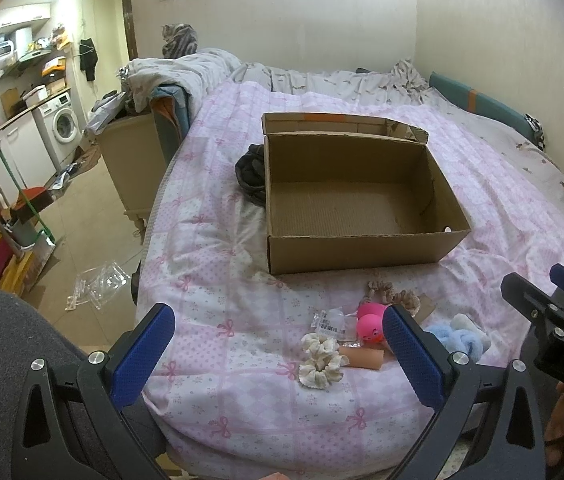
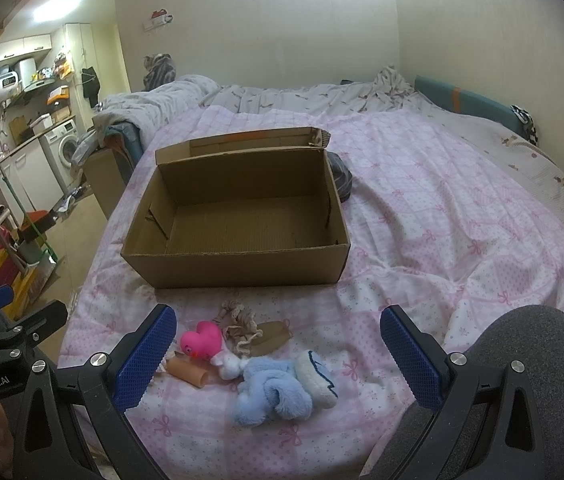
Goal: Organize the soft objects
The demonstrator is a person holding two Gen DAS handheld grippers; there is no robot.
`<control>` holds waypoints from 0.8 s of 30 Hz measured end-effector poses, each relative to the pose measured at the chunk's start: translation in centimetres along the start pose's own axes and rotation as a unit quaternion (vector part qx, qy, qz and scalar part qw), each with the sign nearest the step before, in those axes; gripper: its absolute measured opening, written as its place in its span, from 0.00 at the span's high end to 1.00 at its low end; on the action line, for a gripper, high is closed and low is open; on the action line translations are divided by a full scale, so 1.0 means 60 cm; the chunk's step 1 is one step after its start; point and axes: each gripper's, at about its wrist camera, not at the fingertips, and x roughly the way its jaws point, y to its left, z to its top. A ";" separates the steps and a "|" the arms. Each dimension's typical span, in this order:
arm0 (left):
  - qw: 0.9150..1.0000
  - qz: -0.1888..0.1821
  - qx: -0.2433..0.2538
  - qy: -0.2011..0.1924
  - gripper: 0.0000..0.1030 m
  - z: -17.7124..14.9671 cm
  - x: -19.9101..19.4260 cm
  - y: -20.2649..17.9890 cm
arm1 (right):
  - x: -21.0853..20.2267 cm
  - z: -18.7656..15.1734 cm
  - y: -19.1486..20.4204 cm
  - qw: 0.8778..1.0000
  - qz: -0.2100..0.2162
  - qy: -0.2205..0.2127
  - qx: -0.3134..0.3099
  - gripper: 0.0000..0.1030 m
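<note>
An open, empty cardboard box point(image 1: 362, 248) point(image 2: 241, 268) sits on the pink bedspread. In front of it lie small soft things: a cream scrunchie point(image 1: 320, 360), a pink heart toy point(image 1: 370, 322) point(image 2: 201, 344), a beige scrunchie point(image 1: 392, 294) point(image 2: 237, 322), a blue plush toy point(image 1: 458, 338) point(image 2: 269, 394), a white padded piece point(image 2: 316, 376) and a tan tube point(image 2: 187, 372). My left gripper point(image 1: 279, 360) is open above the near bed edge, left of the pile. My right gripper point(image 2: 277, 360) is open, its fingers on either side of the pile.
A dark garment point(image 1: 251, 174) lies beside the box on its far side. A crumpled grey duvet point(image 1: 201, 68) and a tabby cat point(image 1: 179, 40) are at the bed's far end. A wooden cabinet point(image 1: 133, 160) and cluttered floor lie left of the bed.
</note>
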 end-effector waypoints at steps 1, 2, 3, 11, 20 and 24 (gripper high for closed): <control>1.000 0.000 0.000 -0.001 0.00 0.001 -0.001 0.000 | 0.001 0.000 0.000 1.000 0.000 0.000 0.000 0.00; 1.000 0.000 0.000 -0.001 0.00 0.001 -0.002 0.001 | 0.001 0.000 0.000 1.000 0.000 0.000 0.000 0.00; 1.000 -0.001 0.000 0.000 0.00 0.001 -0.001 0.000 | 0.001 0.000 0.000 1.000 0.000 0.000 0.000 0.00; 1.000 0.000 0.000 -0.001 0.00 0.002 -0.002 -0.001 | 0.001 0.000 0.000 1.000 -0.001 0.000 -0.001 0.00; 1.000 -0.001 0.005 -0.004 0.00 0.004 -0.005 -0.003 | -0.001 0.000 0.000 1.000 0.000 0.000 0.000 0.00; 1.000 -0.010 0.007 -0.003 0.00 0.013 -0.009 -0.006 | 0.001 -0.001 0.008 1.000 -0.015 -0.004 -0.007 0.00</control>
